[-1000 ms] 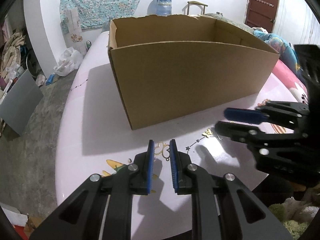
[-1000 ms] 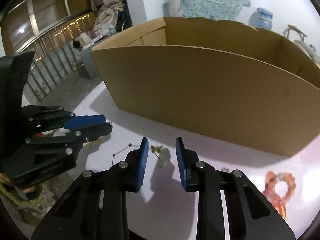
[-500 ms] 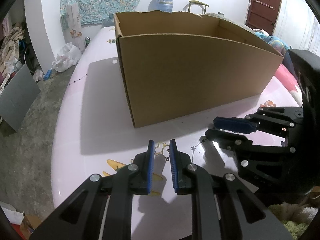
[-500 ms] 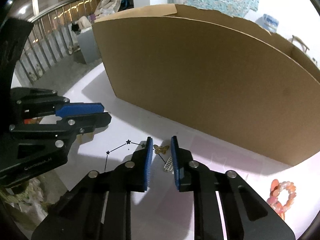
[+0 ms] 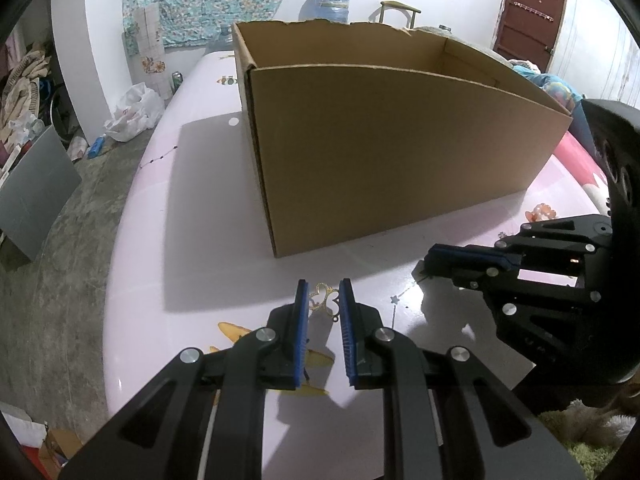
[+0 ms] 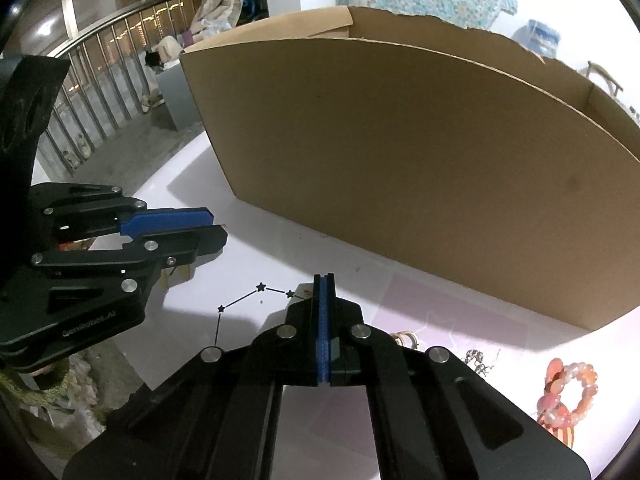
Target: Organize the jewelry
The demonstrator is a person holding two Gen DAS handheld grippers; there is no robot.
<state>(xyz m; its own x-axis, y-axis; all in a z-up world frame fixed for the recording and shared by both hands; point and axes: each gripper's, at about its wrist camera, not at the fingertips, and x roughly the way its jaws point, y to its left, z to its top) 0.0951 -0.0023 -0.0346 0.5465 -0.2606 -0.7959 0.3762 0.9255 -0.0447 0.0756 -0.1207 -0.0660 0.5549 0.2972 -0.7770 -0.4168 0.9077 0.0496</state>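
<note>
Left wrist view: your left gripper holds a gold butterfly-shaped pendant between its blue pads, the jaws standing only narrowly apart with the pendant spanning the gap just above the pale pink counter. To its right, your right gripper has just been closing and its blue pads are now pressed flat together; the tips are down at the counter, and whether a small piece is caught between them you cannot tell from either view. A large open cardboard box stands just behind both grippers.

In the right wrist view the right gripper shows no gap at all, its tip at the end of a printed line of black stars. A coral bead bracelet lies on the counter well to its right, and a tangle of silver chain and gold rings sit close beside the gripper's right finger.
</note>
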